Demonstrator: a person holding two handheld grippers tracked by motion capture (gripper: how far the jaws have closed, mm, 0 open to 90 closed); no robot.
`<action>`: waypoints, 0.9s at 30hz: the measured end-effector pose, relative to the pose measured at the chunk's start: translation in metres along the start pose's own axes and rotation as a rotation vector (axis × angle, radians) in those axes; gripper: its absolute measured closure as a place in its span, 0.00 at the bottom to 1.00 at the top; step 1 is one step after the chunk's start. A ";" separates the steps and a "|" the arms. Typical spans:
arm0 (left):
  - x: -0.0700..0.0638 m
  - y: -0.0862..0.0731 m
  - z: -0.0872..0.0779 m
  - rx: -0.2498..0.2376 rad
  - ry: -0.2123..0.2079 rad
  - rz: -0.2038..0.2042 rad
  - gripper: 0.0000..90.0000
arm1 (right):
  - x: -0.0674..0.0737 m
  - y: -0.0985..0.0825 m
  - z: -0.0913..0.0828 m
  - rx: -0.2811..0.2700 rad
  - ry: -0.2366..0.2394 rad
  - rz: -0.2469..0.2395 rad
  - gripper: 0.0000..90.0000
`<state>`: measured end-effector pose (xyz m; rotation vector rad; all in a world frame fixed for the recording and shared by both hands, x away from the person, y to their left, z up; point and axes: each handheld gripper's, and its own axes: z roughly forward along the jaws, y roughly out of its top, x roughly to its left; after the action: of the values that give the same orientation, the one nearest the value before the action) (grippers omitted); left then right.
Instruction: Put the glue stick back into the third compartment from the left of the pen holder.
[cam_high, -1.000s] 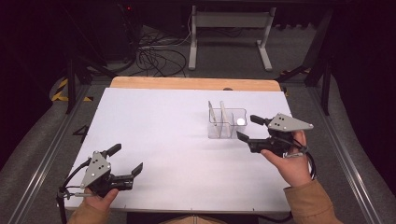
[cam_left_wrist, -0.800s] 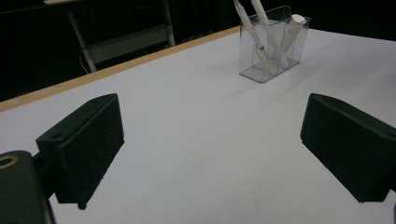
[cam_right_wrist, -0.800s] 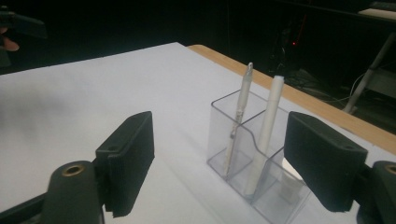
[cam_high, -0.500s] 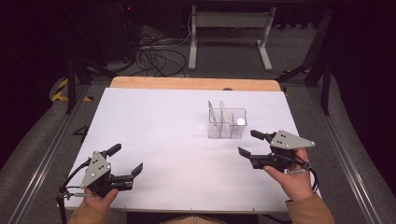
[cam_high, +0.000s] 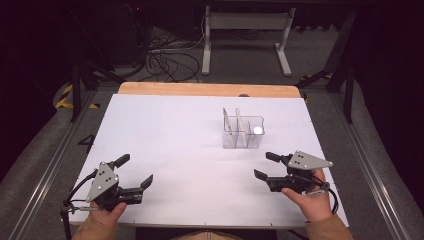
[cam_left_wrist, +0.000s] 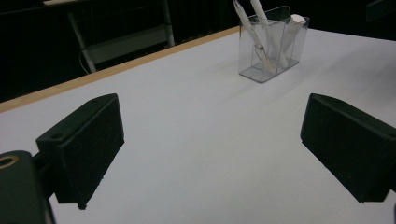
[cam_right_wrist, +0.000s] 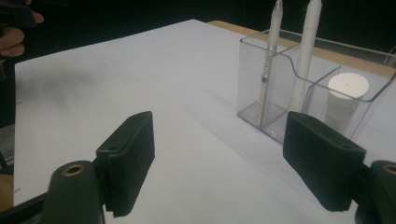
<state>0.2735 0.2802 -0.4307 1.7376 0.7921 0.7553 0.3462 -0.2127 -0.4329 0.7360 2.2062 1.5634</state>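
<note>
White-topped table (cam_high: 165, 135) with a wooden far edge. A clear compartmented holder (cam_high: 243, 132) stands on it, right of centre.

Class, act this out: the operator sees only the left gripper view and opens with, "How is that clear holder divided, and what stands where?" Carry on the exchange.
Observer: The right gripper view shows the clear holder has three compartments: thin pen at one end, white pen in the middle, white round-topped tube at the other end.
Operator: Where are the right tongs?
Observer: In the high view the right tongs are open, on the holder's near side and apart from it.
Operator: And my left tongs against the table?
Observer: The left tongs are open, by the near left corner of the table.
</note>
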 end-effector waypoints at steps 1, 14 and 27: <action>0.000 0.000 0.000 0.000 0.000 0.000 0.07 | 0.000 -0.002 0.000 0.002 0.000 0.005 0.29; 0.000 0.000 0.000 0.001 -0.001 0.003 0.07 | 0.003 -0.030 0.007 0.055 0.006 0.040 0.30; 0.000 -0.001 0.000 0.004 -0.006 -0.004 0.07 | 0.004 -0.040 0.011 0.074 0.004 0.037 0.28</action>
<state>0.2736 0.2803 -0.4317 1.7412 0.7931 0.7460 0.3401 -0.2119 -0.4747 0.8006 2.2763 1.5093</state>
